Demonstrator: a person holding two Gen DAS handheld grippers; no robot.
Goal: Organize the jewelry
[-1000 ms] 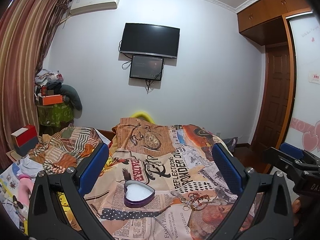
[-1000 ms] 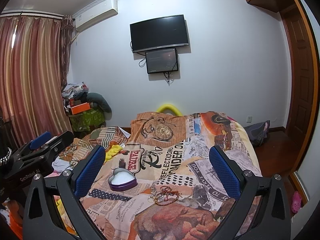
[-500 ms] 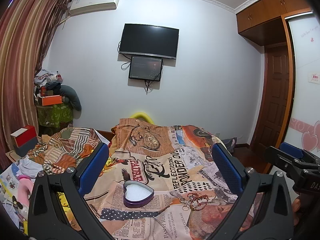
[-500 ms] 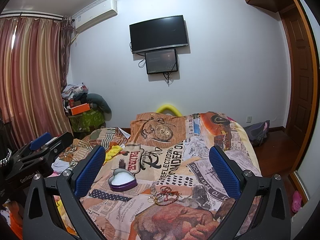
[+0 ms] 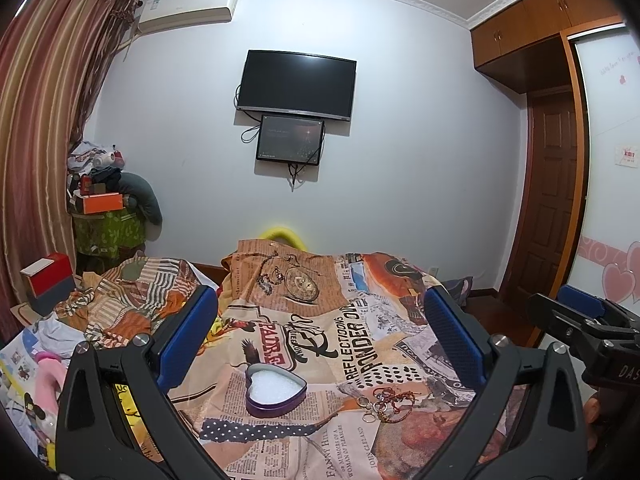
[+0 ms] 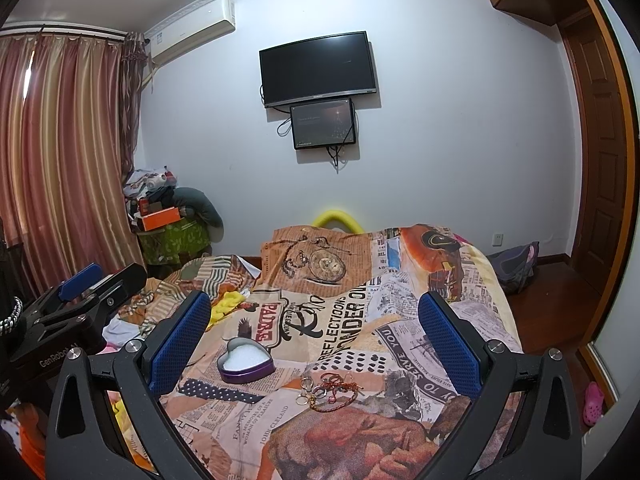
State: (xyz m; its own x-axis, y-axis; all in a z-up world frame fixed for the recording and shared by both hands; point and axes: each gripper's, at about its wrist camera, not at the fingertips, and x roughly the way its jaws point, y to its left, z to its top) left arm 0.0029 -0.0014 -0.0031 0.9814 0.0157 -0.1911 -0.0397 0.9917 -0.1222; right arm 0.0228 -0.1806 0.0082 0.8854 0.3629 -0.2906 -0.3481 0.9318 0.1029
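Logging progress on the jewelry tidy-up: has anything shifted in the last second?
Nothing visibly changed. Both tongs, left and right, hang open above the bed, holding nothing; the heart-shaped tin and the jewelry pile lie untouched on the bedspread.

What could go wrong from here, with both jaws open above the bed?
1. The jewelry lies in one tangled pile of rings and cords, so a grasp may lift several pieces at once.
2. The bedspread is soft and busily printed; jaws could pinch cloth, or a dropped ring could be hard to spot.
3. The heart tin sits loose on it and may tip or slide if nudged.
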